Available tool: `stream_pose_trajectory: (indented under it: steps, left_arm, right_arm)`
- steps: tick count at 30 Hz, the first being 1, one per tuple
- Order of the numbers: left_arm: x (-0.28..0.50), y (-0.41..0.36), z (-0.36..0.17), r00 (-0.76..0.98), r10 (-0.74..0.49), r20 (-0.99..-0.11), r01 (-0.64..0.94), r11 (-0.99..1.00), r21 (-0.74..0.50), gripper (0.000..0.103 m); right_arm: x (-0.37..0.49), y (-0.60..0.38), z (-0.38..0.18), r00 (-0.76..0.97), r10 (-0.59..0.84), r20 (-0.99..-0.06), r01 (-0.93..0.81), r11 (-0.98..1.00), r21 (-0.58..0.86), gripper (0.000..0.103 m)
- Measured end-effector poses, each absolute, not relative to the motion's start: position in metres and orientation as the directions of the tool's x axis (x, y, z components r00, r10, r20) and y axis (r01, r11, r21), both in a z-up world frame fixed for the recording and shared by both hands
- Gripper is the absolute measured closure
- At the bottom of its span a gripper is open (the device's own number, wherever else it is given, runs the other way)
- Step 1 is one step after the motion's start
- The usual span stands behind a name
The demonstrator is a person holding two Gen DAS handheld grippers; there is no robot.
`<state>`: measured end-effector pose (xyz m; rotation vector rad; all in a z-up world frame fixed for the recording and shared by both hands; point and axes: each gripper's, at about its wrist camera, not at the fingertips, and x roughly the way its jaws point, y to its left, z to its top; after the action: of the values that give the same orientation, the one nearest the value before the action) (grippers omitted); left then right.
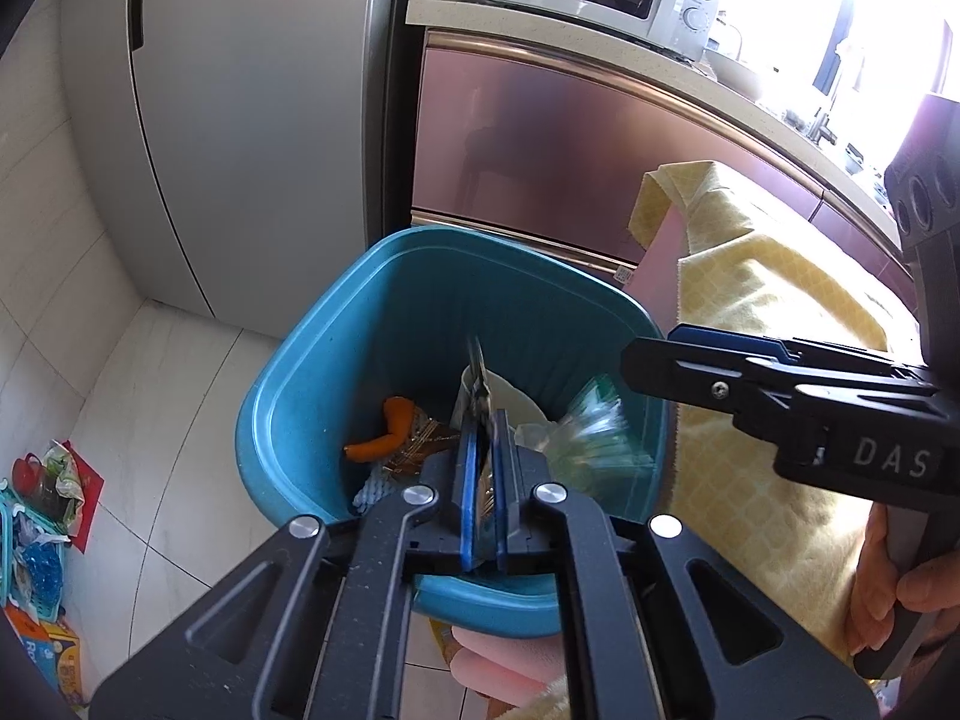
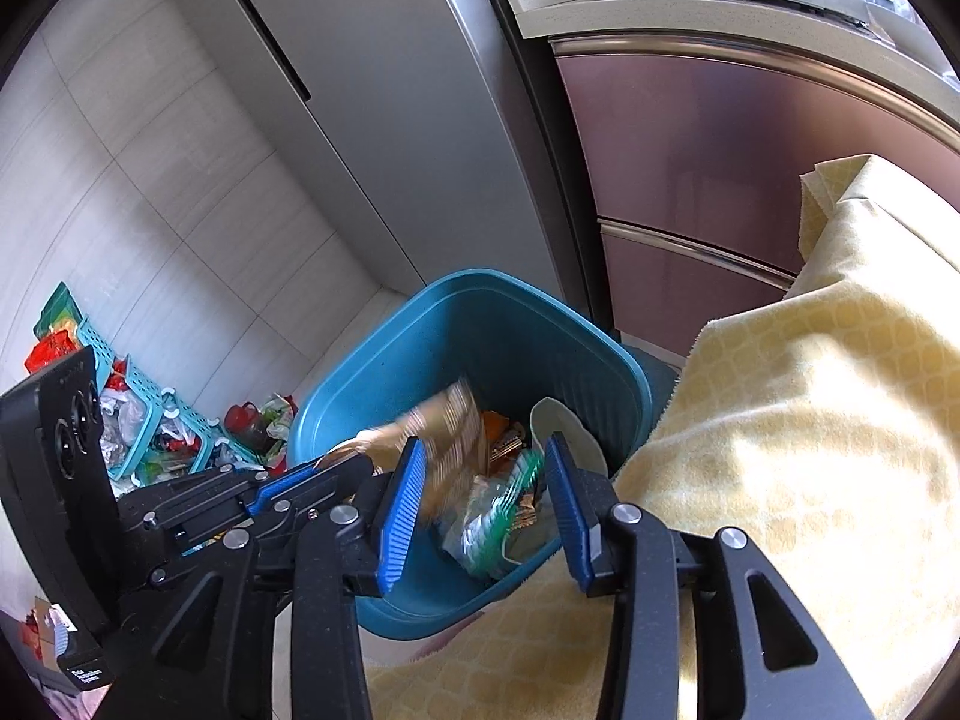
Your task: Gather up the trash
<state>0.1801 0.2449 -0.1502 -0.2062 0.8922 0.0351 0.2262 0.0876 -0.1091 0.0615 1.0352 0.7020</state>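
The left gripper (image 1: 486,468) pinches a wrapper (image 1: 478,384) above the bin (image 1: 312,360), the right gripper (image 2: 486,510) gapes empty; released off-centre, the wrapper could catch the rim.

The left hand-held gripper (image 1: 486,450) is a matte black frame with cut-out triangular windows, round silver fasteners at its joints, and two flat blue pads (image 1: 468,480) with dark backing plates. The right hand-held gripper (image 2: 486,480) has the same black speckled frame and silver fasteners; its blue pads (image 2: 402,510) are ribbed. Seen from the left wrist view, its side bears white letters "DAS" and a cross-head screw (image 1: 719,388). A black camera block (image 2: 66,438) with round lens openings sits on the left unit.
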Motion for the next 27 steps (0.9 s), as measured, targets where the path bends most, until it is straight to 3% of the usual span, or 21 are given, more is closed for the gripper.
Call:
stream_pose_trajectory:
  steps: [7, 14, 24, 27]
  left_arm:
    - [0.182, 0.247, -0.154, 0.622, -0.062, -0.781, -0.123, 0.977, -0.176, 0.091]
    - [0.172, 0.244, -0.145, 0.656, -0.062, -0.753, -0.107, 0.979, -0.174, 0.073]
    - [0.137, 0.229, -0.111, 0.739, -0.039, -0.673, -0.074, 0.988, -0.139, 0.040]
    - [0.125, 0.222, -0.100, 0.766, -0.033, -0.642, -0.060, 0.991, -0.122, 0.023]
  right_arm:
    - [0.227, 0.080, -0.109, 0.318, 0.578, -0.752, -0.497, 0.777, 0.387, 0.063]
    - [0.223, 0.061, -0.104, 0.334, 0.595, -0.731, -0.485, 0.774, 0.408, 0.057]
    - [0.202, 0.022, -0.082, 0.429, 0.593, -0.681, -0.487, 0.787, 0.378, 0.038]
    - [0.190, 0.010, -0.074, 0.472, 0.581, -0.663, -0.491, 0.798, 0.350, 0.033]
